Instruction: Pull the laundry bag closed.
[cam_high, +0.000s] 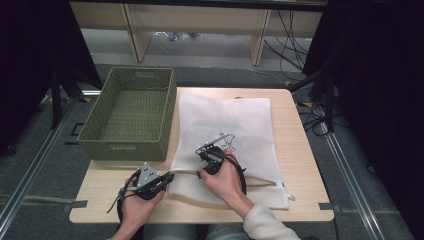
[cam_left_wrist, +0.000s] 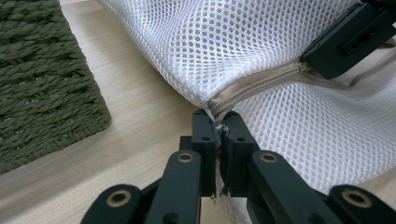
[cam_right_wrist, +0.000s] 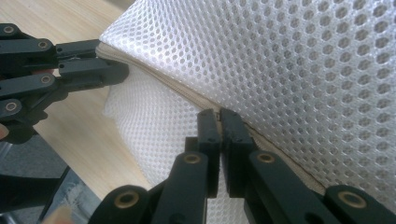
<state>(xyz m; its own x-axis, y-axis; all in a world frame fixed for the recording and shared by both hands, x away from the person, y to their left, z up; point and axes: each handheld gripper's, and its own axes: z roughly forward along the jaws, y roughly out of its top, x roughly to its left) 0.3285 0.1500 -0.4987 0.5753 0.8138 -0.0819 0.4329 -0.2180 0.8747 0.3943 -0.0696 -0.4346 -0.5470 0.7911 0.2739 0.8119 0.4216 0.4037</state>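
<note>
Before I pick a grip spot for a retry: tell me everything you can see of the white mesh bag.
The white mesh bag is a flat, soft pouch of honeycomb netting with a beige zipper along its near edge. It lies on the wooden table, right of the green woven basket. The left gripper is shut on the zipper's end at the bag's corner; the right gripper is shut on the zipper farther along. Whether it holds anything cannot be told.
</note>
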